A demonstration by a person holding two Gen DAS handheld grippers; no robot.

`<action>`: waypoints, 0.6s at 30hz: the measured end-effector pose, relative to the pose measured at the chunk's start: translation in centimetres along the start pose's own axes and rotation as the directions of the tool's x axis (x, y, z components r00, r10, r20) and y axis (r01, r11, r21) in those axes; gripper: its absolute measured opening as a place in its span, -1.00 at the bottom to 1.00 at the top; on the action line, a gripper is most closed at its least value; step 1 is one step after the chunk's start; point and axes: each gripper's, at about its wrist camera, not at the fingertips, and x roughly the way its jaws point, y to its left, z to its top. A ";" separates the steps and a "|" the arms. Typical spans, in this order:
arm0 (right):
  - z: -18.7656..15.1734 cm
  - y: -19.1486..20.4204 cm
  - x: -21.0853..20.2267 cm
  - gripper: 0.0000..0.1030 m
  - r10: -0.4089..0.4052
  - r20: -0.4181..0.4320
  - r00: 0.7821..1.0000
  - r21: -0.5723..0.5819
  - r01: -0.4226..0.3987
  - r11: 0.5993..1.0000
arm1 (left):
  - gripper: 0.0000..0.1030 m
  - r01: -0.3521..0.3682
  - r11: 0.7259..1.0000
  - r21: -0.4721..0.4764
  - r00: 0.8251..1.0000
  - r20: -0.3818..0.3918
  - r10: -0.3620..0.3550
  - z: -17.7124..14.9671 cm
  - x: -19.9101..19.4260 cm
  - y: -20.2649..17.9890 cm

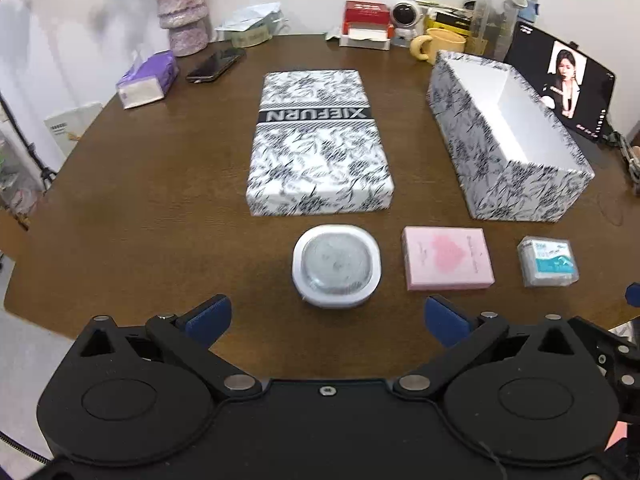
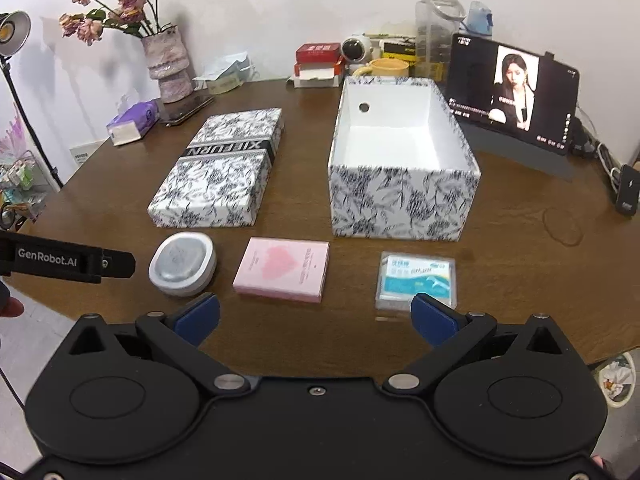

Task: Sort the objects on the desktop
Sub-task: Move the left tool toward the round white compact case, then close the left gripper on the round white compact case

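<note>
Risk sits nearest: both the left gripper [image 1: 327, 320] and right gripper [image 2: 316, 318] hang spread and empty. The smooth round tin [image 1: 336, 266] could slip out sideways. Pink box [image 2: 282, 270] and clear case [image 2: 417, 280] lie beside it; box [image 2: 404, 160] beyond stands unobstructed, lid [image 1: 318, 142] apart.

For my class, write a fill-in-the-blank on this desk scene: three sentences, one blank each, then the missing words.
1. The open patterned cardboard box has nothing inside; its lid lies flat to its ____.
2. Of the three small items in the front row, the one in the middle is the flat ____ box with a heart.
3. Both the left tongs and the right tongs are ____ and hold nothing.

Missing words: left; pink; open
</note>
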 end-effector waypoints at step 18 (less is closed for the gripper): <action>1.4 1.4 2.1 1.00 -0.132 -0.036 0.991 0.078 0.135 0.988 | 1.00 0.109 0.982 0.153 0.993 -0.061 -0.101 2.9 3.8 0.8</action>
